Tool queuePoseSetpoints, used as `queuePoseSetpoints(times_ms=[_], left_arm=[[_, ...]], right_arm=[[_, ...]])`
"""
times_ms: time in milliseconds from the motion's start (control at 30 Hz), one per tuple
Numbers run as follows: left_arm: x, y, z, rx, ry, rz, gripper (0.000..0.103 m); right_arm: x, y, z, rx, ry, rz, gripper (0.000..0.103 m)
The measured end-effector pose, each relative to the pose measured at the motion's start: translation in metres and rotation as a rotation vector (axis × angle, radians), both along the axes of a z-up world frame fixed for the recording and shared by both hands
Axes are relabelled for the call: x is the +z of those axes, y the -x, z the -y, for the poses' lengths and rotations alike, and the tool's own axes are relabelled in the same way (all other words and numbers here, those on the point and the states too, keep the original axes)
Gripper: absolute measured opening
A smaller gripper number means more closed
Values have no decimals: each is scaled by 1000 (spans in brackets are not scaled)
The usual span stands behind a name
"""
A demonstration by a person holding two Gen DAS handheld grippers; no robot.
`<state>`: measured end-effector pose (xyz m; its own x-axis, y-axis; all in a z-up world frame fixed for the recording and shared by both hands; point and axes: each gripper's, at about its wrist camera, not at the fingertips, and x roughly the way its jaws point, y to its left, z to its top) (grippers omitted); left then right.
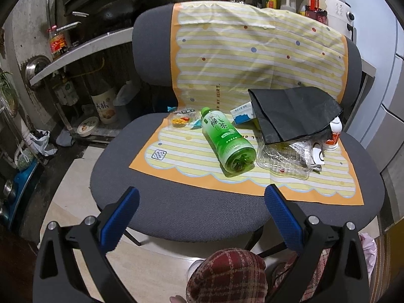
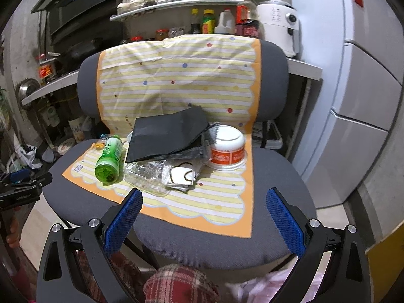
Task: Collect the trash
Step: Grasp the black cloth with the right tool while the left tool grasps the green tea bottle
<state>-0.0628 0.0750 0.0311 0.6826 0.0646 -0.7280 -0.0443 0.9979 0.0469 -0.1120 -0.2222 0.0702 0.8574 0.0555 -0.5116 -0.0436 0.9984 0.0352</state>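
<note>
Green tea bottle (image 1: 226, 141) lies on its side on the striped mat (image 1: 192, 156), left of the black bag (image 1: 295, 113) — long axis running toward the left hand-held gripper (image 1: 202, 210), base foremost. Left is nearer. Right hand-held gripper (image 2: 204, 213) hangs off to the bottle's right. Both gape wide, empty.
</note>
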Motion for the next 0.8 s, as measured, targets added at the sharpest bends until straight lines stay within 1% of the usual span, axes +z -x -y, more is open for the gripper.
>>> queuePoseSetpoints(times_ms=[67,167,233,267,300,367,433,500,533,600,633,733,767,800], left_arm=[[-6,-6,1,-4,-11,-12,96],[-13,-15,3,11,-49,-14,96],[-20,-25,4,17,-72,-19,96],[-24,-30,4,17,-83,-22,96],[-26,-33,4,17,-89,-22,96],[-33,-42,3,13,-92,-17,96],[-38,-50,2,13,-85,-15,96],[-44,-61,1,29,-78,-21,96],[-45,-66,1,36,-75,-22,96],[-48,-73,3,40,-63,-25,96],[-49,-76,2,37,-48,-27,96],[-52,-83,2,24,14,-22,96],[-53,-85,2,22,25,-25,96],[-54,-88,3,17,35,-31,96]], right_arm=[[-3,-11,-5,18,19,6,97],[-6,-32,-10,38,19,4,97],[-9,-46,-11,53,6,0,97],[-11,-54,-11,67,-19,1,97],[-13,-60,-12,72,-27,17,97],[-19,-74,-16,85,-13,0,97],[-26,-86,-20,109,-8,-21,97],[-33,-98,-25,123,6,-13,97],[-36,-103,-25,118,-2,-14,97],[-45,-115,-22,125,-30,-46,96],[-49,-122,-21,123,-63,-60,94],[-64,-136,-19,136,-116,-100,91],[-69,-139,-19,143,-129,-107,85],[-73,-142,-21,154,-147,-116,70]])
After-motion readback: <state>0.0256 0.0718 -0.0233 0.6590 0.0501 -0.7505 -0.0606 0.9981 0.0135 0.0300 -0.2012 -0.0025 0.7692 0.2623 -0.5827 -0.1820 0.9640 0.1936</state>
